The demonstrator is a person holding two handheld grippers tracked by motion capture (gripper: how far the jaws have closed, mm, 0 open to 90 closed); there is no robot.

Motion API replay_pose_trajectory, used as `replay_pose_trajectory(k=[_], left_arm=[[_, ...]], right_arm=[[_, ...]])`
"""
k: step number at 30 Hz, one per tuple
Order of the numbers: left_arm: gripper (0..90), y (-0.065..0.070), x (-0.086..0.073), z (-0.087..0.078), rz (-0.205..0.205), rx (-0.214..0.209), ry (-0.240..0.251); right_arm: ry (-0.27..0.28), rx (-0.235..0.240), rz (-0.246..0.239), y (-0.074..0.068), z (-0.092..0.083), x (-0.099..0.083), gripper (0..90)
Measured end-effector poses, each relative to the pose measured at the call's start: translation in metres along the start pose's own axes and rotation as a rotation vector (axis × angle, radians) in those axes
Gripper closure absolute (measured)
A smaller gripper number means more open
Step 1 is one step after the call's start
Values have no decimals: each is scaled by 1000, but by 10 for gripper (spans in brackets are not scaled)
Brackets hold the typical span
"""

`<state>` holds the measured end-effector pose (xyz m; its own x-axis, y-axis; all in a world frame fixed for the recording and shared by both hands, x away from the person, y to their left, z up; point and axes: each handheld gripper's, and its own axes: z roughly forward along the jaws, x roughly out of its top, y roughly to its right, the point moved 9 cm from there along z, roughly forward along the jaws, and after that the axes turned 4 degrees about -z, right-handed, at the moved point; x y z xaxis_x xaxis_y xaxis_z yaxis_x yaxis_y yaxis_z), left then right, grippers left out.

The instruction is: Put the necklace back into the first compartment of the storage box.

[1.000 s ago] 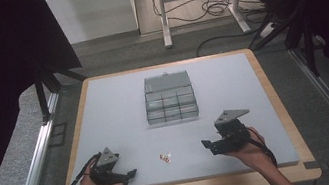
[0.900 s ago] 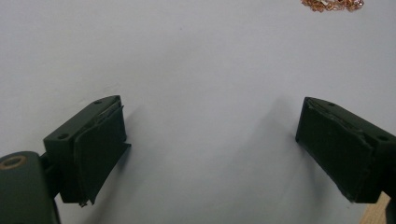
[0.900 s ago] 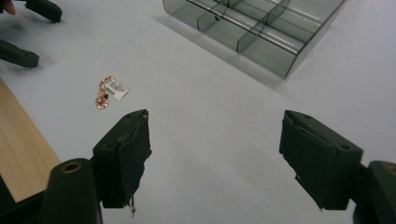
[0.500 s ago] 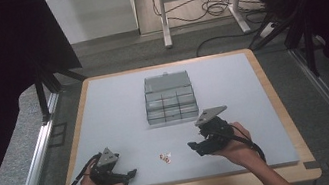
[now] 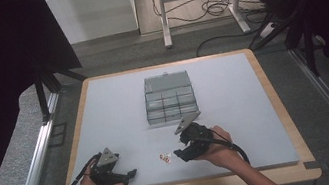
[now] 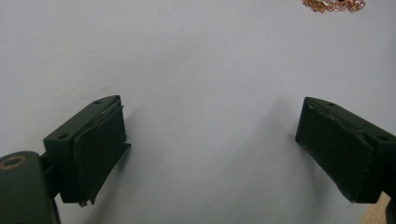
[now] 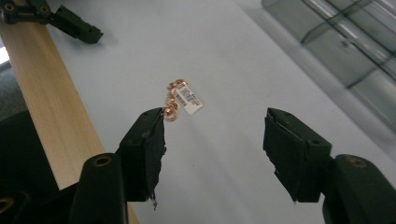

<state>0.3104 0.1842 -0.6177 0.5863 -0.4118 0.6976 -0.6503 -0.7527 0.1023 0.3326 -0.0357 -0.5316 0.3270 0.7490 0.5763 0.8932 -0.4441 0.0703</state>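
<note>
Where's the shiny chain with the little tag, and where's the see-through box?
Chain (image 7: 173, 100): right gripper view, on its coppery links beside the white tag.
Box (image 5: 170, 104): high view, on the divider between its middle compartments.

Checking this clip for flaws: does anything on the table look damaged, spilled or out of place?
One thing: the pad on the left tongs looks torn, its edge peeling off one finger. The copper chain with its tag lies loose on the mat, outside the box.
</note>
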Motion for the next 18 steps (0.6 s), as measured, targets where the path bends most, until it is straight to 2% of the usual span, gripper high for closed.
replay_pose_trajectory(k=[18], left_arm=[[84, 0, 0, 0, -2, 0, 2]], right_arm=[[-72, 42, -9, -13, 30, -4, 453]])
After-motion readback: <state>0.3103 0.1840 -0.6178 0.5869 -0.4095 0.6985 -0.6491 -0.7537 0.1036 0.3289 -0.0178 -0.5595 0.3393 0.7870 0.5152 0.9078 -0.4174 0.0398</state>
